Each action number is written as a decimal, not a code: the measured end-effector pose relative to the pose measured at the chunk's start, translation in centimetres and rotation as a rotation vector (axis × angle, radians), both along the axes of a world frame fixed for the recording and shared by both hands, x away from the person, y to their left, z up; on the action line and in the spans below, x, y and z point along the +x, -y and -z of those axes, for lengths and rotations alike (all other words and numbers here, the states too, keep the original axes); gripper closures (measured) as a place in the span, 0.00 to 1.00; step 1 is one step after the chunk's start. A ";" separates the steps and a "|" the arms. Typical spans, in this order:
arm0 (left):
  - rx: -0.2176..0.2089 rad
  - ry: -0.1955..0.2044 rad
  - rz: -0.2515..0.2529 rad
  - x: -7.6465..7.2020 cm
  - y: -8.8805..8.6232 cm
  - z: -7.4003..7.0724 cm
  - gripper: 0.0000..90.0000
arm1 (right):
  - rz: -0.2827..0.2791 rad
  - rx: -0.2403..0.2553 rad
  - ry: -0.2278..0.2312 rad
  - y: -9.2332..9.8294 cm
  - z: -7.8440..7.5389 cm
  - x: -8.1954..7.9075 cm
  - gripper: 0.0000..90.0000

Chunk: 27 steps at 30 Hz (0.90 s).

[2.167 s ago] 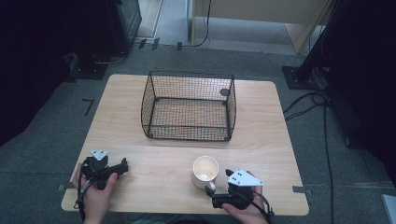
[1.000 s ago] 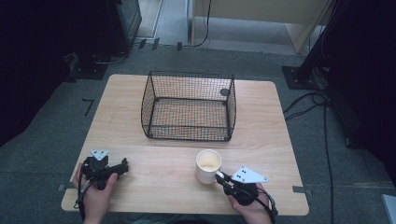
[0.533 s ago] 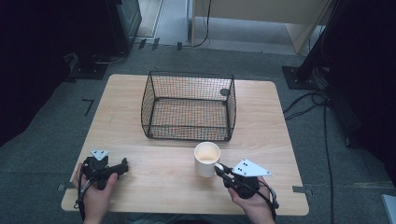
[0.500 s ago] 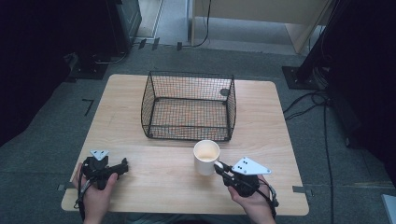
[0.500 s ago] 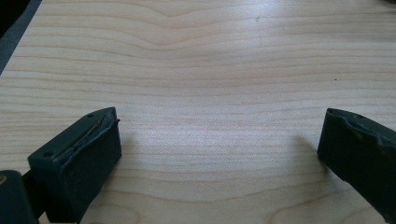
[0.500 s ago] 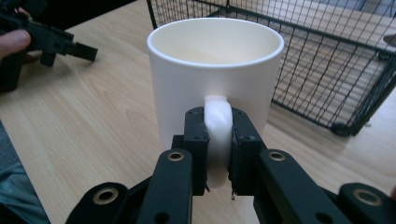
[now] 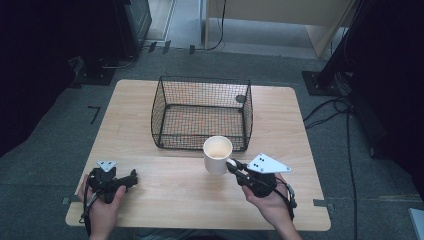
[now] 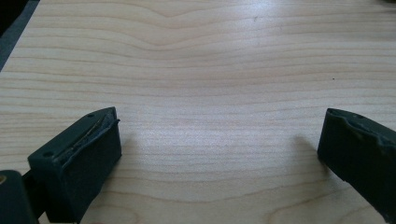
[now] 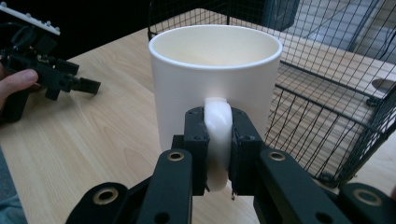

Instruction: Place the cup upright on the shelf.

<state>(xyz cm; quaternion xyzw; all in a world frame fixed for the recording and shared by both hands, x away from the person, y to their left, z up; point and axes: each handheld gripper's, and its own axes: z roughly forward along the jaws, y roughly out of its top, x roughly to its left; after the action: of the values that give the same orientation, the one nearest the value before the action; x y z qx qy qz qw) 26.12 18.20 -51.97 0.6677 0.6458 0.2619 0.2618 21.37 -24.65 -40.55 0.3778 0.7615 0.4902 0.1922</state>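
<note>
A white mug hangs above the table just in front of the black wire basket. My right gripper is shut on the mug's handle; in the right gripper view the two jaws pinch the handle and the mug stands upright before the basket. My left gripper rests on the table at the front left, held by a hand. Its black fingers stand wide apart over bare wood, with nothing between them. It also shows far left in the right gripper view.
The wooden table has free room between the two hands and left of the basket. A dark round object sits at the basket's far right corner. Cables lie on the floor to the right.
My right gripper has lifted the mug off the table and carried it toward the basket's front wall. The left gripper has stayed where it was.
</note>
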 end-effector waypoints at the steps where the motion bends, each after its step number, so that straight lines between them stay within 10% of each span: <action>1: 0.000 0.000 0.000 0.0 0.0 0.0 0.00 | -0.001 0.001 0.003 0.0 -0.2 0.2 0.90; 27: -0.002 0.000 -0.001 0.0 0.0 0.0 0.00 | 0.002 0.032 0.066 -1.6 -4.3 7.4 0.90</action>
<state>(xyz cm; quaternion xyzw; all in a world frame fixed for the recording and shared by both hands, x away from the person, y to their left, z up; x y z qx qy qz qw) 26.13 18.19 -51.96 0.6671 0.6464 0.2614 0.2624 28.81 -23.07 -36.25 0.3652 0.7466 0.5143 0.2115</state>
